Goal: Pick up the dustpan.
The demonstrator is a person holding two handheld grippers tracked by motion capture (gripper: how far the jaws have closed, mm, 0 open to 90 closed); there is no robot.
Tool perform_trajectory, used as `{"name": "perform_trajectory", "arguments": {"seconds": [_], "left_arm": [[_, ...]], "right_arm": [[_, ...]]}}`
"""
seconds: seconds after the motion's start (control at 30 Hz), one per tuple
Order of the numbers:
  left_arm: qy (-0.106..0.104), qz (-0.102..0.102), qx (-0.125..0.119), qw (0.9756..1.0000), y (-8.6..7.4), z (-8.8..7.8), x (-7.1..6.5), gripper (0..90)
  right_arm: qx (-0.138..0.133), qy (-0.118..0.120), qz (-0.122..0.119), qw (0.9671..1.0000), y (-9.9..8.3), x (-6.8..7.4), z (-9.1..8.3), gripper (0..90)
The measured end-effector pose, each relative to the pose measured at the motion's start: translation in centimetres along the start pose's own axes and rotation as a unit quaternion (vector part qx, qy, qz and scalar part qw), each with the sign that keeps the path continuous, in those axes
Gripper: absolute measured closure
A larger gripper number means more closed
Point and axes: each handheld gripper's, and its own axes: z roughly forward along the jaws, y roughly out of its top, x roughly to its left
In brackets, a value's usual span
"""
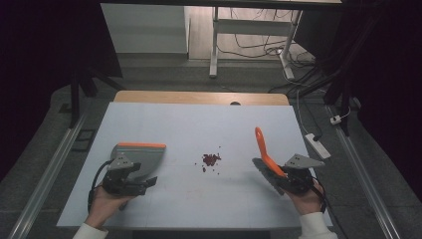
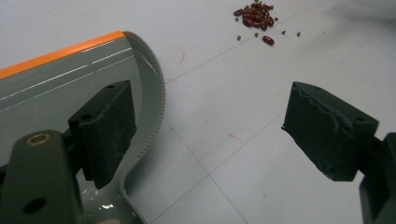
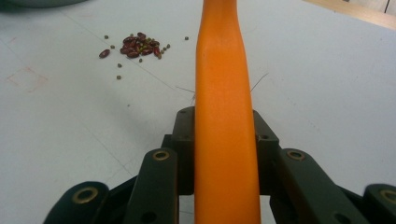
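Between your two grippers, at the middle of the white table (image 1: 199, 124), lies a small heap of dark red beans (image 1: 211, 159) with a few tiny greenish grains scattered around it; that is what the work is about. Your right gripper (image 1: 291, 179) is clenched on the orange handle of a brush (image 1: 263, 149), jaws pressed against both sides of it, the handle pointing up and away from you and the dark bristle head low beside the gripper. Your left gripper (image 1: 130, 181) stands wide, its jaws parted, one of them over the grey dustpan (image 1: 142, 157) with the orange front edge, the other over bare table; nothing is gripped there, and the pan lies flat, well to the left of the beans. Judging by their look, the beans are light, hard and smooth, so they will likely roll and skitter under a quick stroke; sweep gently. The brush handle seems stiff and slick, so your hold low on it is sensible. Take the pan, which looks thin and light, by its rear rim.
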Motion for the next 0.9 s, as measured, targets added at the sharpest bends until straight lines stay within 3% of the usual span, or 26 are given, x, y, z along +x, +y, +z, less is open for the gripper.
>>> {"name": "perform_trajectory", "arguments": {"seconds": [0.9], "left_arm": [[-0.005,0.007,0.008,0.9999,0.74,-0.34,-0.96,17.3]], "right_arm": [[-0.001,-0.012,0.000,0.9999,0.07,0.12,-0.15,69.6]]}}
